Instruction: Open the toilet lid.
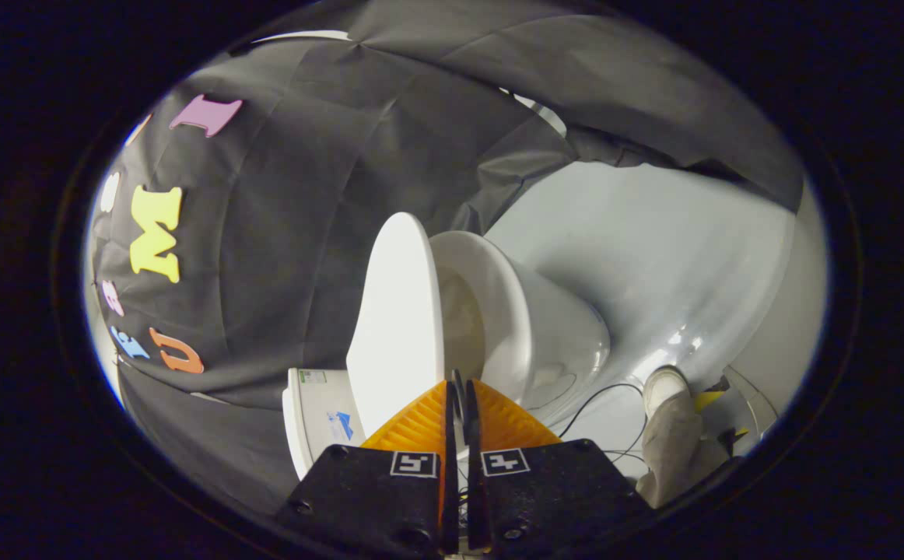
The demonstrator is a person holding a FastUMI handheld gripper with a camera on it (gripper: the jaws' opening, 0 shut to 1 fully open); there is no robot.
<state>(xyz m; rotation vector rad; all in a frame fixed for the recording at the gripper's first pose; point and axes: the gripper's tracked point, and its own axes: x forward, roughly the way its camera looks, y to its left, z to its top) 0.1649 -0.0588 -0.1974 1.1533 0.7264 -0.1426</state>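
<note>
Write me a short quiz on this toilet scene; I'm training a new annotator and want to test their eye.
1. True or false: the toilet lid lies flat over the bowl.
2. The fingers of the gripper are: A) spread wide apart; B) close together, tips beside the lid's edge; C) clamped on a cable.
3. Fill in: thin dark ___ run over the floor between the toilet's base and the person's shoe.

Key: 1 false, the lid stands lifted off the bowl, whose inside shows. 2 B. 3 cables.
</note>
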